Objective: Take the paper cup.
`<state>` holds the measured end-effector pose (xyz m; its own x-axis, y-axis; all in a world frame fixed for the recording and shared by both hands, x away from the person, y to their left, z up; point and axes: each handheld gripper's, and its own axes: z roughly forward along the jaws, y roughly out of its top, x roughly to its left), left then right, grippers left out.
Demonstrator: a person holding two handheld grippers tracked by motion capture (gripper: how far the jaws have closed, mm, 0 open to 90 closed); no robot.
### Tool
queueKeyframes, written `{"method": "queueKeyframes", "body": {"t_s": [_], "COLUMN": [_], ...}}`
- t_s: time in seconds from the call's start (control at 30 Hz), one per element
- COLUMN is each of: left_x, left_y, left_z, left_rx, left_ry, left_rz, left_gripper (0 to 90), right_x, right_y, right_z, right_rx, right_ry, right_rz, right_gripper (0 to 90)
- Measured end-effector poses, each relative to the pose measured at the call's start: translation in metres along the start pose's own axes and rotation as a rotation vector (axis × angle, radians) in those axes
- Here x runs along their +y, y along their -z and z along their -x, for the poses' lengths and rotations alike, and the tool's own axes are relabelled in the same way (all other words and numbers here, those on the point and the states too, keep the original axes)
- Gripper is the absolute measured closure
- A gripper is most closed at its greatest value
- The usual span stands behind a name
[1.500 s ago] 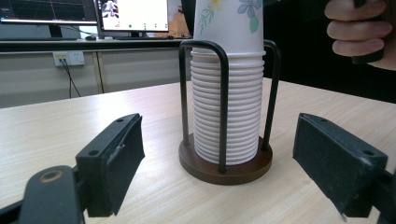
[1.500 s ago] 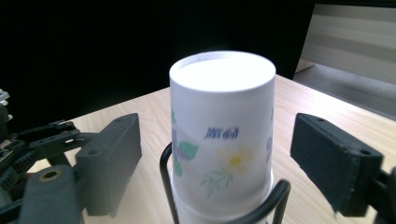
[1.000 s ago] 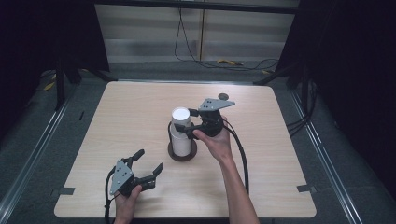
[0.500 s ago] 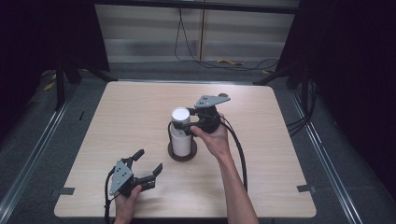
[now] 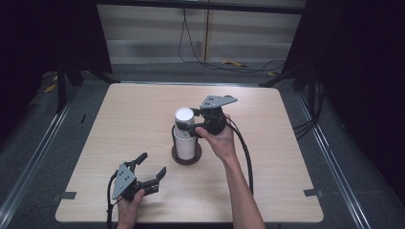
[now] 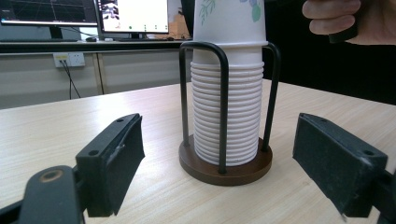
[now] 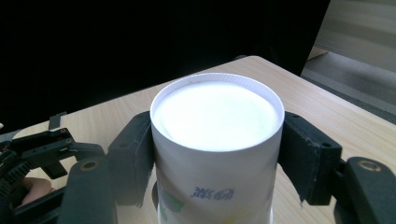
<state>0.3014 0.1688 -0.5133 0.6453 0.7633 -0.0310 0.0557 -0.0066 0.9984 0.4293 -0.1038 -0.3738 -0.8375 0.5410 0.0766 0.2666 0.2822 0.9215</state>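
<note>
R tool [image 5: 187, 127] newly clamped round top cup [image 5: 184, 118]

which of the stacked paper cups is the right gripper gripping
The top cup, the one with the printed pattern, raised above the ribbed stack in the wire holder. The right gripper has just closed its fingers against its sides.

top cup [image 5: 184, 118]: white paper, upside down, green-and-blue print, upright, raised partway out of the stack
cup stack [image 6: 227, 112]: ribbed white rims, nested, upright inside the holder
holder [image 6: 224, 164]: round dark wooden base, black wire hoops, mid-table
</note>
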Motion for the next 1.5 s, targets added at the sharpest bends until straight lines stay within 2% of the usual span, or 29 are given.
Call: {"method": "queueKeyframes", "body": {"t_s": [0.07,0.17,0.43,0.5,0.53,0.57,0.73,0.77,0.8,1.13,1.5], "left_x": [0.0,0.0,0.0,0.0,0.0,0.0,0.0,0.0,0.0,0.0,0.0], "left_y": [0.0,0.0,0.0,0.0,0.0,0.0,0.0,-0.001,0.0,0.0,0.0], "left_z": [0.0,0.0,0.0,0.0,-0.001,-0.001,0.0,0.001,0.0,0.0,0.0], "left_rx": [0.003,0.001,0.005,-0.003,-0.008,-0.008,-0.007,-0.014,-0.003,0.0,0.003], "left_ry": [-0.008,-0.001,-0.008,0.0,-0.012,-0.008,-0.008,0.011,-0.002,-0.001,-0.008], "left_rz": [0.0,0.003,0.003,0.001,-0.002,-0.001,-0.001,0.0,0.0,0.004,0.004], "left_gripper": [16.1,16.1,16.1,15.9,15.9,15.9,15.8,15.8,15.8,15.9,15.9], "right_x": [0.0,0.001,0.003,0.003,0.003,0.004,0.005,0.005,0.005,0.006,0.008], "right_y": [0.002,0.004,0.008,0.008,0.008,0.009,0.011,0.012,0.012,0.015,0.02], "right_z": [0.001,0.002,0.003,0.003,0.003,0.003,0.003,0.003,0.003,0.004,0.004], "right_rx": [0.007,0.011,0.004,0.003,0.006,0.016,0.006,0.006,0.004,0.008,0.005], "right_ry": [-0.014,-0.011,-0.015,-0.019,-0.02,-0.02,-0.017,-0.022,-0.022,-0.024,-0.039], "right_rz": [0.016,0.039,0.066,0.076,0.082,0.09,0.108,0.113,0.116,0.141,0.195], "right_gripper": [32.3,32.5,32.7,32.8,32.8,32.9,33.0,33.1,33.1,33.5,33.7]}}
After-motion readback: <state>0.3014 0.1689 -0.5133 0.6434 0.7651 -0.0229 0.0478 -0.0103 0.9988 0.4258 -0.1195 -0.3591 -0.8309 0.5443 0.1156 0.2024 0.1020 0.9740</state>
